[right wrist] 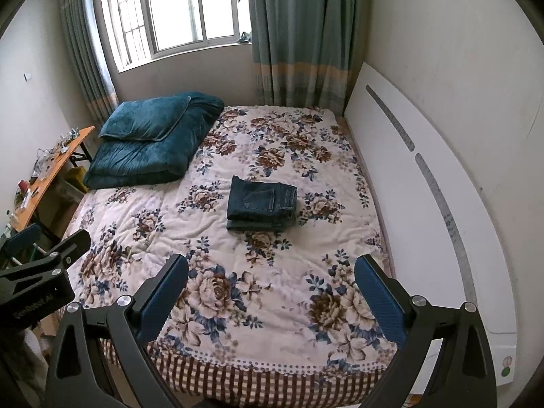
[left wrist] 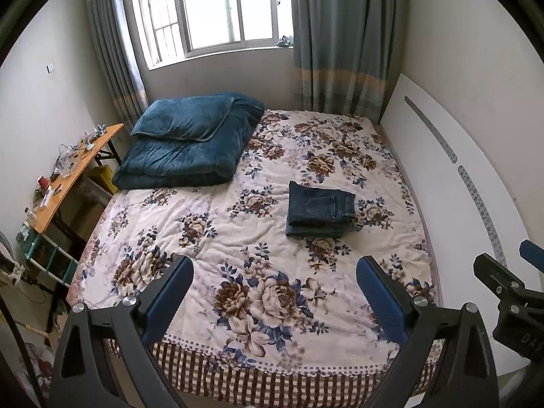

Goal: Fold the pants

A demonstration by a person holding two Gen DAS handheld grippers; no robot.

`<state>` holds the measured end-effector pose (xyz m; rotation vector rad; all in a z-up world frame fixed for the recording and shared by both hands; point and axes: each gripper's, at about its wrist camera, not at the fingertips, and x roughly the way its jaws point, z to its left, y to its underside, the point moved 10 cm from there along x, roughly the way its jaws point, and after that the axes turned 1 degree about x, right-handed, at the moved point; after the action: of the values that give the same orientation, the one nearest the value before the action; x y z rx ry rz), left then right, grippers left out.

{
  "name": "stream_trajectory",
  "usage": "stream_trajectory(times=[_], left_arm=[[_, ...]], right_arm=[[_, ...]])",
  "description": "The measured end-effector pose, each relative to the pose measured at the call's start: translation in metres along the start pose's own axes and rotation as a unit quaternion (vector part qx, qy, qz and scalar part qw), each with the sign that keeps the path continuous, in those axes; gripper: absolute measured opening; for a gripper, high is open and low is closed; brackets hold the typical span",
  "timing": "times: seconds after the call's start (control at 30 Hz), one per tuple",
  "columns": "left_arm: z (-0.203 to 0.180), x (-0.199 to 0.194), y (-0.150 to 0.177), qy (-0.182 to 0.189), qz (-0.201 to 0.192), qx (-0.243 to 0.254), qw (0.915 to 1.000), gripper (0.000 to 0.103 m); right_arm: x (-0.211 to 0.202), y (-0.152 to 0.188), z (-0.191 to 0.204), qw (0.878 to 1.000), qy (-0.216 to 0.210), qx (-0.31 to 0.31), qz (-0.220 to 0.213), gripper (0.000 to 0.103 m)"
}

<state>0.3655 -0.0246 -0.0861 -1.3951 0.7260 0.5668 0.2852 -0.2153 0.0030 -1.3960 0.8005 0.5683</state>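
Two tools, both spread wide with nothing between the pads. Left tool (left wrist: 274, 292) and right tool (right wrist: 271, 290) hang side by side over the foot end of the bed (left wrist: 210, 224), neither touching any fabric. In the left view the right tool pokes in at the far right edge, so they sit close together.

Straight ahead of both tools, well out of reach, sit the pants (right wrist: 261, 203): dark jeans in a tidy rectangular stack, back pocket facing up, on the floral bedspread. From the left tool they lie ahead and a bit right; from the right tool, ahead and slightly left. Further out, ahead-left, there's a folded teal quilt (left wrist: 190, 139), and a cluttered counter (left wrist: 64, 176) off to the left of the bed.

Honestly the fold looks done to me. The main risk now is fiddling: poking or re-grabbing the top layer could slide it off the lower layers and undo the stack. The soft, wrinkled bedspread could also let the stack tip if it gets nudged.
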Motion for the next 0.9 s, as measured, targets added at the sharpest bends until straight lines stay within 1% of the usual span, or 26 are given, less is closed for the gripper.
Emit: stream_trajectory(times=[0.57,0.73,0.9], left_arm=[[-0.0059,-0.0037,0.0021,0.006,0.006,0.007,0.9999,0.098],[-0.0058,-0.003,0.0002,0.007,0.001,0.006,1.0,0.098],[-0.0059,-0.0036,0.0011,0.001,0.0,0.01,1.0,0.098]], right_arm=[[-0.0037,0.0058,-0.0005,1.0,0.002,-0.007,0.004,0.1],[-0.0041,0.0077,-0.001,1.0,0.0,-0.005,0.003,0.1],[-0.0033,0.0088,-0.0009,1.0,-0.002,-0.006,0.005,0.1]])
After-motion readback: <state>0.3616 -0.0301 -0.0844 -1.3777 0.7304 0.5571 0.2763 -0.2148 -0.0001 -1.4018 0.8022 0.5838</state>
